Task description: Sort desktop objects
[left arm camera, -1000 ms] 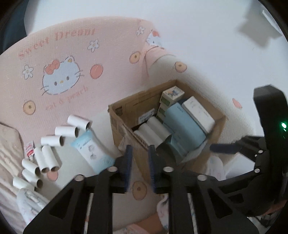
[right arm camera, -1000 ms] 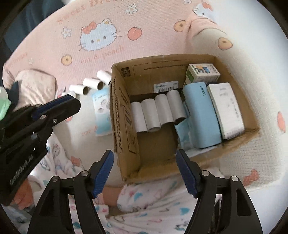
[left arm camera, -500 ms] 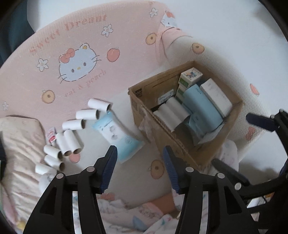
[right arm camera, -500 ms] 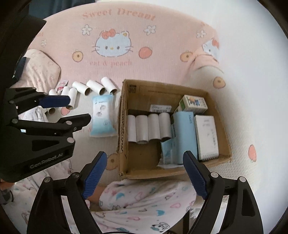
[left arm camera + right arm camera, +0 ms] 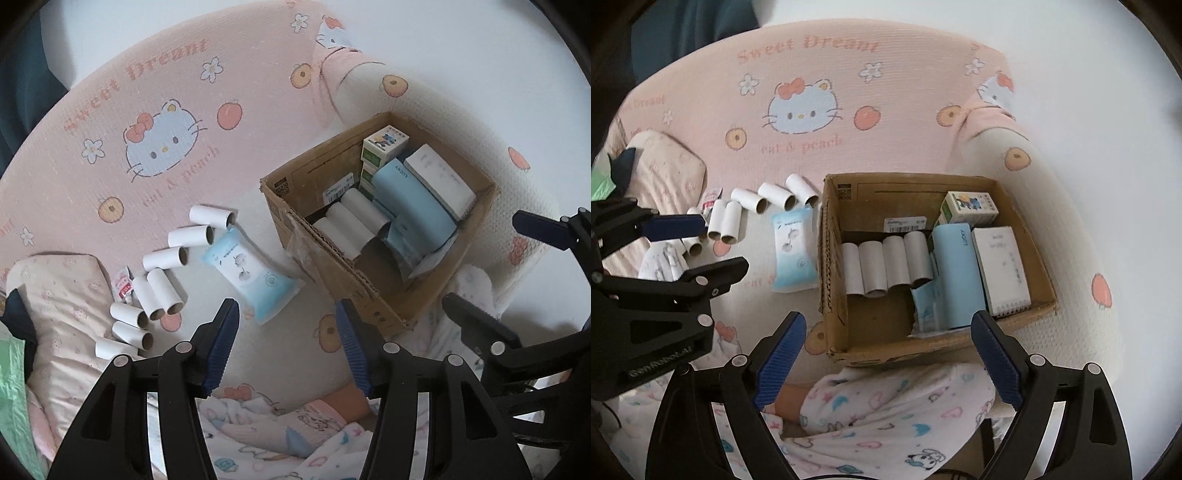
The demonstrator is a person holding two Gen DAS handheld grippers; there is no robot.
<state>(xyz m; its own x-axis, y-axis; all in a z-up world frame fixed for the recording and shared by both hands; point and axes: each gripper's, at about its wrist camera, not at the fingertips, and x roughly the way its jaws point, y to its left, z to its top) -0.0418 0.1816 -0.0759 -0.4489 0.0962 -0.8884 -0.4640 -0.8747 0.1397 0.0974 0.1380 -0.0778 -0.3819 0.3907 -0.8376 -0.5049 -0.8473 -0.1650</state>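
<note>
White paper tubes (image 5: 886, 264) lie side by side in the cardboard box (image 5: 833, 295); both grippers' jaws gape empty.

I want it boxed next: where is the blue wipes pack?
In both views the blue wipes pack lies flat just left of the cardboard box, beside the loose paper tubes.

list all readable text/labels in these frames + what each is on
"Sweet Dream" and "cat & peach": printed on the pink blanket, the second line under the cat face.
"LUCKY": along the edge of the light blue pack in the cardboard box.
"GenRobot.AI": on the left gripper body, soft.
Too small or blurred: white shipping label, white box, cartoon carton, wipes pack, small sachet.
</note>
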